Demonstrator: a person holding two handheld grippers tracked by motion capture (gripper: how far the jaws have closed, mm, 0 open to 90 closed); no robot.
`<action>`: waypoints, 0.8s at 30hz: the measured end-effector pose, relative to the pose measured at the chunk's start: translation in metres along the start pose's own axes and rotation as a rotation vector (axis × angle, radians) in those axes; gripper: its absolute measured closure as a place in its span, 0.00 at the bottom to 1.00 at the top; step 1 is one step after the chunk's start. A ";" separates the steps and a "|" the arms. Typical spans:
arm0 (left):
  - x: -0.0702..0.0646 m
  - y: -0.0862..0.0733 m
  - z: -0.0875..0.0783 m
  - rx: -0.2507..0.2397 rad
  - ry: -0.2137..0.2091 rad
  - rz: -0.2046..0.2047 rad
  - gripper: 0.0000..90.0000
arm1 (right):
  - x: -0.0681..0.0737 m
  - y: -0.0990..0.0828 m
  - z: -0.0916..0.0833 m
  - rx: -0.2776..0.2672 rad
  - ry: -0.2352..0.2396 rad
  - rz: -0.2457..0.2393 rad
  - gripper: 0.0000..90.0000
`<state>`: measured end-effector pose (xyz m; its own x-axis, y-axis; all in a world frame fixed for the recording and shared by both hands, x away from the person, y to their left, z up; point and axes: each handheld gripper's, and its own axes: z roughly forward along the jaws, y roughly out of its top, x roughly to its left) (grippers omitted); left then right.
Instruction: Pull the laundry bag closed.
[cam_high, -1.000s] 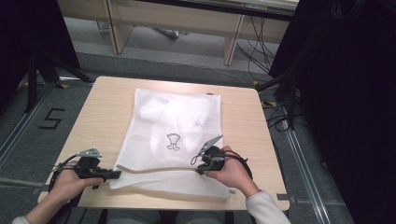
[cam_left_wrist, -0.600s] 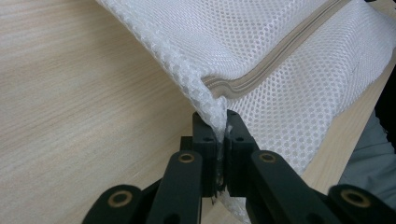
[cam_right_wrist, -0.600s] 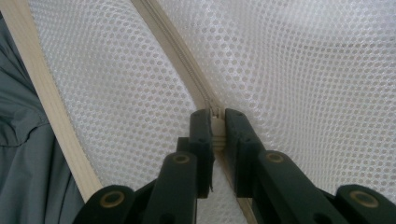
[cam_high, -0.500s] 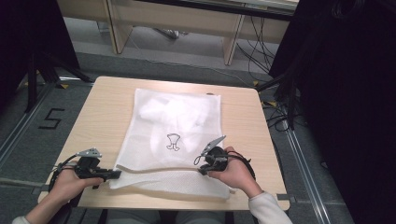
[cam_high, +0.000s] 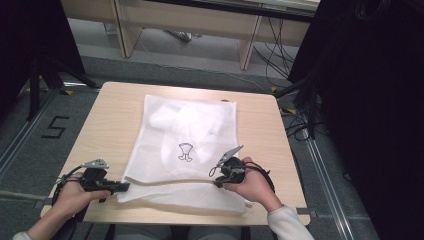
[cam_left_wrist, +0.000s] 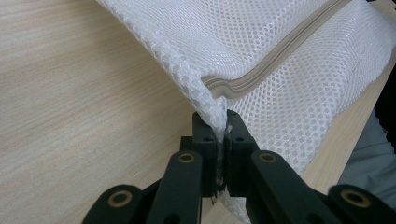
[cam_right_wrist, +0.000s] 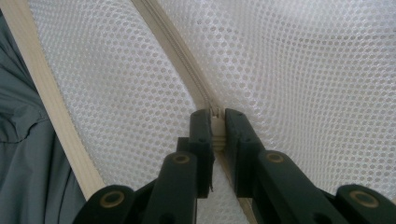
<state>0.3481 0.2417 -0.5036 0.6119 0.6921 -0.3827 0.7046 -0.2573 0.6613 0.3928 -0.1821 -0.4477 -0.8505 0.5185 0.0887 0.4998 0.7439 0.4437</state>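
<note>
Both hands rest low on the bench (cam_high: 115, 115): left gripper (cam_high: 120, 187) pinches the mesh bag (cam_high: 187, 135) corner, right gripper (cam_high: 218, 181) pinches its zipper (cam_right_wrist: 187, 79).

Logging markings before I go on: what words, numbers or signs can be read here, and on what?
"5": black numeral on the grey floor left of the light wooden table.
White mesh laundry bag: a small black outline emblem, a drawing without letters.
No other text is readable.

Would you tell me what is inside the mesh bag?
Through the mesh bag a pale white bundle shows near its far end; what it is stays veiled.
</note>
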 end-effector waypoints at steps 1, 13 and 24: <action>0.000 -0.001 0.001 -0.016 0.002 -0.001 0.95 | 0.000 0.000 0.000 0.000 0.001 0.001 0.92; 0.001 0.000 0.000 0.007 -0.005 0.000 0.95 | -0.002 -0.005 -0.003 0.004 -0.001 0.002 0.92; 0.000 0.000 0.000 0.004 0.003 -0.002 0.95 | -0.005 -0.010 -0.006 -0.001 0.001 0.017 0.92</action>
<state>0.3482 0.2419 -0.5038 0.6094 0.6946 -0.3824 0.7073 -0.2583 0.6580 0.3914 -0.1945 -0.4476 -0.8422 0.5302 0.0973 0.5138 0.7349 0.4427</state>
